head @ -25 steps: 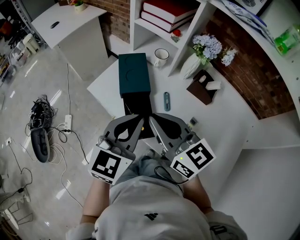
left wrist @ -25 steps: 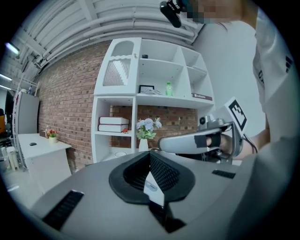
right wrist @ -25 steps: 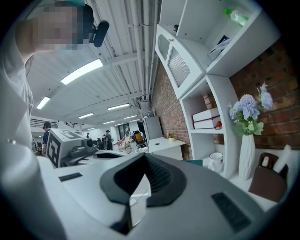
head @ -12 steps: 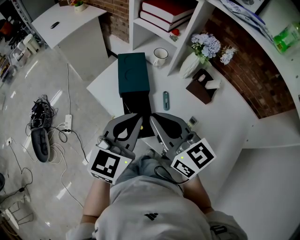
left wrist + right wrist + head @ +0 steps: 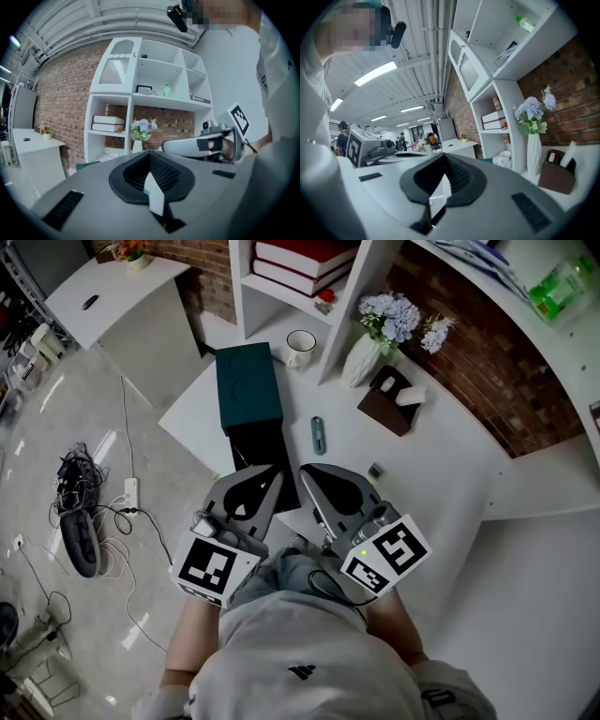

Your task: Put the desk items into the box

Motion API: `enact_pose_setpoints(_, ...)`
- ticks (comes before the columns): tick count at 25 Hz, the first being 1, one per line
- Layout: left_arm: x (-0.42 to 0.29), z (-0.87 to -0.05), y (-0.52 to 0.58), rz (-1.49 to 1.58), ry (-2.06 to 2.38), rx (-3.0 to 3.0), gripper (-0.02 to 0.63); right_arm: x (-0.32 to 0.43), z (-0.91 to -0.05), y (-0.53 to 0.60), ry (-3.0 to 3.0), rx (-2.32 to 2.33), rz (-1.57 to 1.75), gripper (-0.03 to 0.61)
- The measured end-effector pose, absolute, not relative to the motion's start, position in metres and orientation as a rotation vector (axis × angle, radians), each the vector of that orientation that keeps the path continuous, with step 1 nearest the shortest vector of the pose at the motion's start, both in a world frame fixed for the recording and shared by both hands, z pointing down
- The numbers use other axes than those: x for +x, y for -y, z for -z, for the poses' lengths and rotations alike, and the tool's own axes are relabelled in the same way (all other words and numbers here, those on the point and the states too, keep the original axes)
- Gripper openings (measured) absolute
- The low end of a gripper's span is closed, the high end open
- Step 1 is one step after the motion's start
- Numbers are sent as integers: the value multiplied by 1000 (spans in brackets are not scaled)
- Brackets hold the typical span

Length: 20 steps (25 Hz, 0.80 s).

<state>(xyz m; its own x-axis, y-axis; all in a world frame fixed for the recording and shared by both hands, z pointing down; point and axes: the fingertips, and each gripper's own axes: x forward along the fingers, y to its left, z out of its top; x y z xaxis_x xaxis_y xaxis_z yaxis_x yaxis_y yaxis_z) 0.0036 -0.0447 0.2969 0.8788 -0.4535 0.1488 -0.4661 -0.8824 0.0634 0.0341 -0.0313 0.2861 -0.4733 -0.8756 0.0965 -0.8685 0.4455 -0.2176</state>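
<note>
White desk (image 5: 441, 474). Open black box (image 5: 261, 448) on it, teal lid (image 5: 247, 388) at box's far end. Left gripper (image 5: 278, 475) and right gripper (image 5: 302, 471) at box's near end, jaws closed, empty. Slim teal desk item (image 5: 318, 434) just right of box; small dark item (image 5: 375, 471) farther right.

table (image 5: 441, 456): white, smooth, matt. 
box (image 5: 247, 388): teal matt lid, black matt inside. 
mug (image 5: 300, 346): white, glossy, looks ceramic. 
vase (image 5: 360, 360): white, smooth. 
tissue holder (image 5: 382, 409): brown, leather-like. 
wall (image 5: 469, 362): rough red brick. 
floor (image 5: 66, 418): polished, glossy, reflects lights. 
left tool (image 5: 275, 476) and right tool (image 5: 307, 472): grey matt plastic shells, with black finely textured pads (image 5: 161, 171).
</note>
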Motion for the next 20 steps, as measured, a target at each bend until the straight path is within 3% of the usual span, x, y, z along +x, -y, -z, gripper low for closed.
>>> enact_pose_setpoints(20, 101, -300, 20, -211, 368, 3013, 12, 136, -295, 4, -2385, -1914, 398, 9)
